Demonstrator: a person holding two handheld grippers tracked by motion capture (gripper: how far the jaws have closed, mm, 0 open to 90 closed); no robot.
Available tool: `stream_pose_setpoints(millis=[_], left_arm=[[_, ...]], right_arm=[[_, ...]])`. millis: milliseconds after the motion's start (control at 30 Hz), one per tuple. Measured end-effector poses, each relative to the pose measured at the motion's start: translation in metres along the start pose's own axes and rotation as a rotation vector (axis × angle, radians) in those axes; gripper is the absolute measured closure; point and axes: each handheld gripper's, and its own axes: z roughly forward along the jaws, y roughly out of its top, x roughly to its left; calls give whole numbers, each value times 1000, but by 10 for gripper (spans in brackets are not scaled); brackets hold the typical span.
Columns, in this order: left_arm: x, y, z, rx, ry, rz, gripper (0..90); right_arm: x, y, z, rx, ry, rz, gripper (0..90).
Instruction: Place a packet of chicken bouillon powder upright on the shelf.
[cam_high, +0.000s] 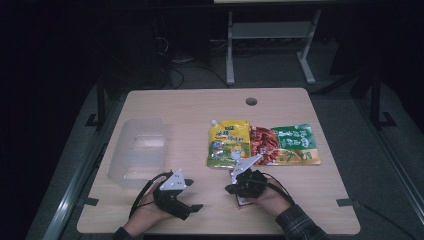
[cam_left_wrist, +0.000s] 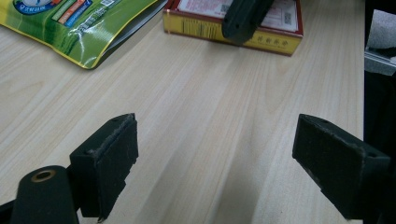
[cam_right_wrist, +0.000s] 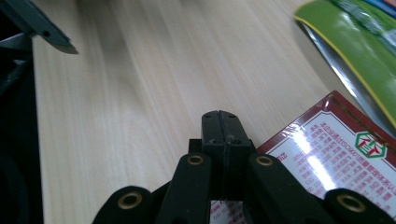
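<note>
Trouble looks most likely at the flat red-and-yellow printed box (cam_right_wrist: 336, 158), which lies at the near edge of the light wooden desk (cam_high: 200, 107), just in front of the yellow-green foil pouch (cam_high: 229, 142). The right tool (cam_right_wrist: 222, 122) sits over that box with its jaws pressed flat together and nothing between them, its tip pointing past the box's corner toward bare wood. Shut like this, it cannot take the box at all; it would have to spread first, and if it goes down as it is, I judge it would only push the glossy carton sideways, perhaps under the pouch's edge, which lies just beside it. The box is low and flat, so a grip from above would have little to bite on.

The left tool (cam_left_wrist: 217, 154) rests over bare wood on the side of the box away from the red-and-green snack packet (cam_high: 285, 145), jaws spread wide and empty, aimed at the box's yellow side. If it comes in from that side while the right tool is on top, the two could knock together.

The clear plastic tub (cam_high: 140, 150) stands well apart from the box, beyond the left tool, empty as far as I can tell.
</note>
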Motion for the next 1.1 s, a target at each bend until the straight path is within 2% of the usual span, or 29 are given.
stream_pose_setpoints(millis=[333, 433, 633, 667, 800, 867, 1000, 1100], left_arm=[[1, 0, 0, 4, -1, 4, 137], [0, 0, 0, 6, -3, 2, 137], [0, 0, 0, 5, -4, 2, 136], [0, 1, 1, 1, -11, -12, 137], [0, 8, 4, -4, 5, -9, 143], [2, 14, 6, -4, 21, -13, 163], [9, 26, 10, -31, 41, -26, 261], [17, 37, 15, -31, 58, -34, 393]], right_arm=[[-10, -21, -20, -5, -50, 69, 900], [-15, -32, -30, -8, -83, 107, 900], [-23, -49, -48, -14, -133, 152, 900], [-25, -52, -50, -18, -139, 159, 900], [-30, -61, -58, -32, -139, 196, 900], [-30, -62, -60, -55, -142, 193, 811], [-27, -57, -63, -77, -145, 193, 708], [-25, -56, -64, -79, -151, 192, 640]])
